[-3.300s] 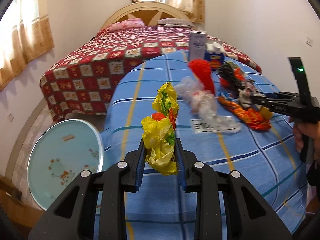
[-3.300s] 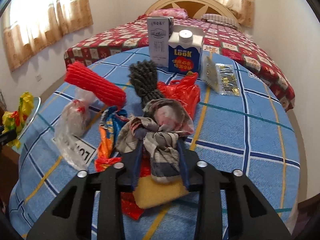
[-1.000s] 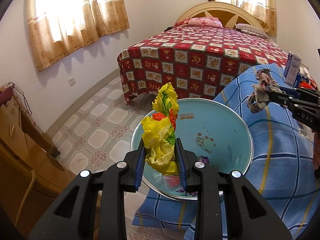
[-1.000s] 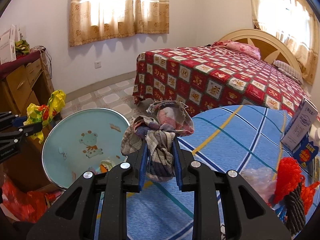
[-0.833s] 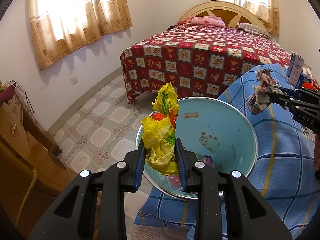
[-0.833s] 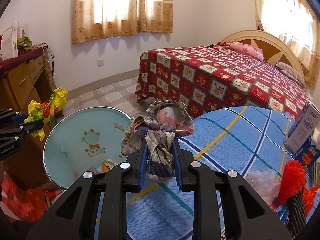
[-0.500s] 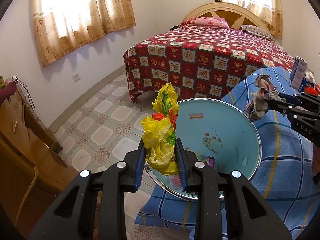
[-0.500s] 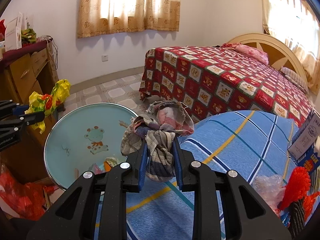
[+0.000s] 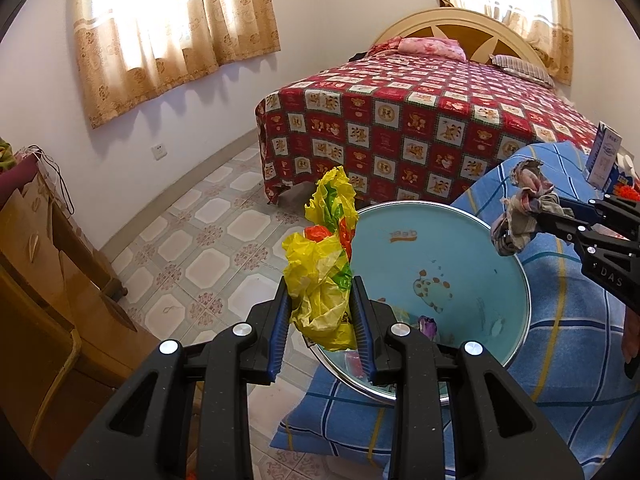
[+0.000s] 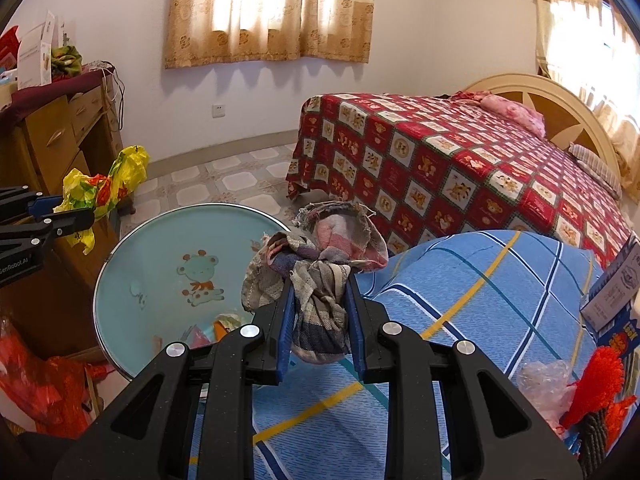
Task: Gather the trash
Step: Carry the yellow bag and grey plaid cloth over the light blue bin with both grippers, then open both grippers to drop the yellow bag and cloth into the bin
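The left gripper (image 9: 320, 320) has its jaws pinching a crumpled yellow plastic bag (image 9: 322, 276), held above the near rim of a light-blue basin (image 9: 492, 264). The right gripper (image 10: 319, 322) has its jaws clamped on a knotted plaid rag (image 10: 320, 276), held between the basin and the blue checked tabletop (image 10: 472, 300). A few scraps lie in the basin.

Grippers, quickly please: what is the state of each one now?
Left gripper: shut on the yellow plastic bag.
Right gripper: shut on the checked cloth rag.

"DAS" — right gripper (image 9: 516, 224); "GenRobot.AI" — left gripper (image 10: 76, 210)
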### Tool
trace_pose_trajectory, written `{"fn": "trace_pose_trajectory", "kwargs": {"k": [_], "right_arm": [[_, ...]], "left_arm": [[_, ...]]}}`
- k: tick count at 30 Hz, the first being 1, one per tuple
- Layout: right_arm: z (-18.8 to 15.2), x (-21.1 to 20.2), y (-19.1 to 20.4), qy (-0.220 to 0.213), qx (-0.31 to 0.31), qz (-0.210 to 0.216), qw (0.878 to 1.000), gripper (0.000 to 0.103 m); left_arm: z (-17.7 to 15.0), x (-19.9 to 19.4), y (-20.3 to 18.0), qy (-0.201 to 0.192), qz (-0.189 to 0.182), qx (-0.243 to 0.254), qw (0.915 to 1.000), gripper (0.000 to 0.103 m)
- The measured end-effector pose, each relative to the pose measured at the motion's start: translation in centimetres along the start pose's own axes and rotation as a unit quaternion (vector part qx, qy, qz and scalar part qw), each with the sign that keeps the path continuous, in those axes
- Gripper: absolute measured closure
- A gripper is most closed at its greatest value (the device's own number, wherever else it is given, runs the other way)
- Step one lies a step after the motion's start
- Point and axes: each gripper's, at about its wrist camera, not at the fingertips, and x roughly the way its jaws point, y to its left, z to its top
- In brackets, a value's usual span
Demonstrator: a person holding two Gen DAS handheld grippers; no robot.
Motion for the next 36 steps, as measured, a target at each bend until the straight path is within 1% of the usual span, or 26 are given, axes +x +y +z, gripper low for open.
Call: {"fn": "trace_pose_trajectory", "kwargs": {"k": [36], "right_arm": [[0.05, 0.12, 0.98, 0.001, -0.005, 0.005, 1.0, 0.078]], "left_arm": [[-0.16, 0.14, -0.58, 0.001, -0.011, 0.002, 0.9999, 0.074]]}}
